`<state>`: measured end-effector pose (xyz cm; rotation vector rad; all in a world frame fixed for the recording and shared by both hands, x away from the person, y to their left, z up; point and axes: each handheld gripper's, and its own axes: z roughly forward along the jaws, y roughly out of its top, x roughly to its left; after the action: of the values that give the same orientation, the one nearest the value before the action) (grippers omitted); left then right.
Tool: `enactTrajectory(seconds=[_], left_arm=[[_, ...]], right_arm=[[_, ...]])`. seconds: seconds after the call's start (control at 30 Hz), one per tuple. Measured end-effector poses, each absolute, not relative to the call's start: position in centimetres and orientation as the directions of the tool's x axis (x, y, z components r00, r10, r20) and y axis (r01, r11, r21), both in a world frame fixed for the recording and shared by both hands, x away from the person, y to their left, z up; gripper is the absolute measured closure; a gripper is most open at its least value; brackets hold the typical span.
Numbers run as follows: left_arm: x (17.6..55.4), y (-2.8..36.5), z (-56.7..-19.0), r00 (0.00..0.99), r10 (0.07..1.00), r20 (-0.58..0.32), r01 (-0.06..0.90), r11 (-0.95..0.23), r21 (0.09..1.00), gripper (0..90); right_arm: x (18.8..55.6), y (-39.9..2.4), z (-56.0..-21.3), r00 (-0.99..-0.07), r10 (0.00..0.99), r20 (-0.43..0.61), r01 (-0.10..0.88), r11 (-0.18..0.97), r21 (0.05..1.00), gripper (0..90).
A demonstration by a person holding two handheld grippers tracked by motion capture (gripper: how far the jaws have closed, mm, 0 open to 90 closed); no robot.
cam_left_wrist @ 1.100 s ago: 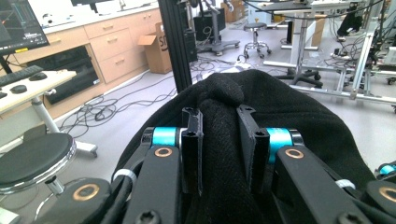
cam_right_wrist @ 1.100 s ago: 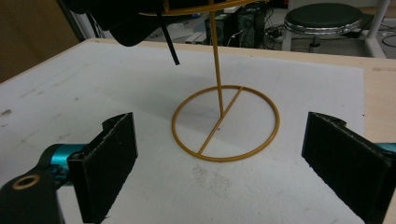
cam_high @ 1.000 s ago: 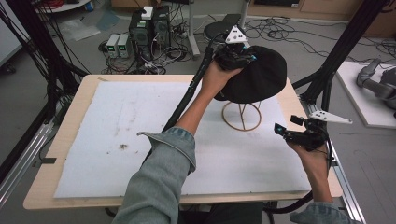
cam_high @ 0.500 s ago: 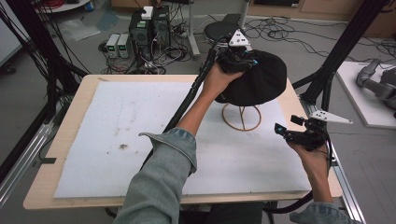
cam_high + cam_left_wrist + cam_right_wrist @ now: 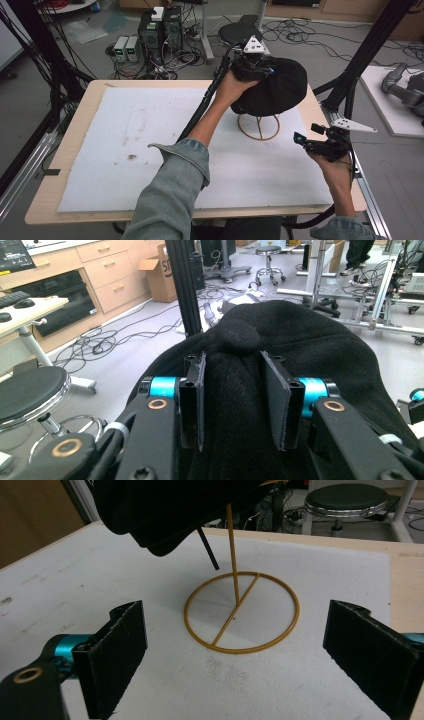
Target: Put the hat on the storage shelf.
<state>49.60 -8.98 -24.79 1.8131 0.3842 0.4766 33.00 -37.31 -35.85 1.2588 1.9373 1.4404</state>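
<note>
Cables, computer boxes and a round black stool crowd the floor beyond a wooden table topped with a scuffed white foam mat. At the far right of that mat sits the soft black knitted hat, draped over a thin gold wire stand with a ring base. The left gripper is on the hat's far-left side, and its own view shows both jaws pinched onto a fold of the knit near the crown button. The right gripper hovers low at the near right, clear of the stand, jaws spread wide and holding nothing, aimed at the ring base.

My worry is that light stand. If the hat comes away at an angle, the knit could snag the upright and tip or drag the whole thing. The pinch takes only a fold, so the fabric could slip free.
</note>
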Motion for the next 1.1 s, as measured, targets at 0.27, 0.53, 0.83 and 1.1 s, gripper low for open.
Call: enactTrajectory(seconds=[0.27, 0.53, 0.83, 1.1], left_arm=[[49.8, -8.8, -25.0, 0.865, 0.486, 0.128, 0.021, -0.289, 0.957, 59.1], [49.5, -7.7, -24.5, 0.861, 0.495, 0.119, 0.024, -0.274, 0.961, 50.9], [48.1, -3.1, -24.0, 0.836, 0.529, 0.148, 0.014, -0.290, 0.957, 47.0], [46.7, 3.9, -24.7, 0.785, 0.604, 0.136, 0.042, -0.271, 0.962, 45.2]], right_arm=[[33.0, -37.3, -35.9, -0.504, 0.845, 0.179, 0.414, 0.055, 0.909, 10.1], [33.0, -37.3, -35.9, -0.507, 0.844, 0.178, 0.414, 0.057, 0.909, 10.1], [33.3, -37.1, -36.0, -0.503, 0.846, 0.175, 0.422, 0.064, 0.904, 10.1], [33.7, -36.7, -36.4, -0.509, 0.846, 0.159, 0.426, 0.086, 0.901, 10.1]])
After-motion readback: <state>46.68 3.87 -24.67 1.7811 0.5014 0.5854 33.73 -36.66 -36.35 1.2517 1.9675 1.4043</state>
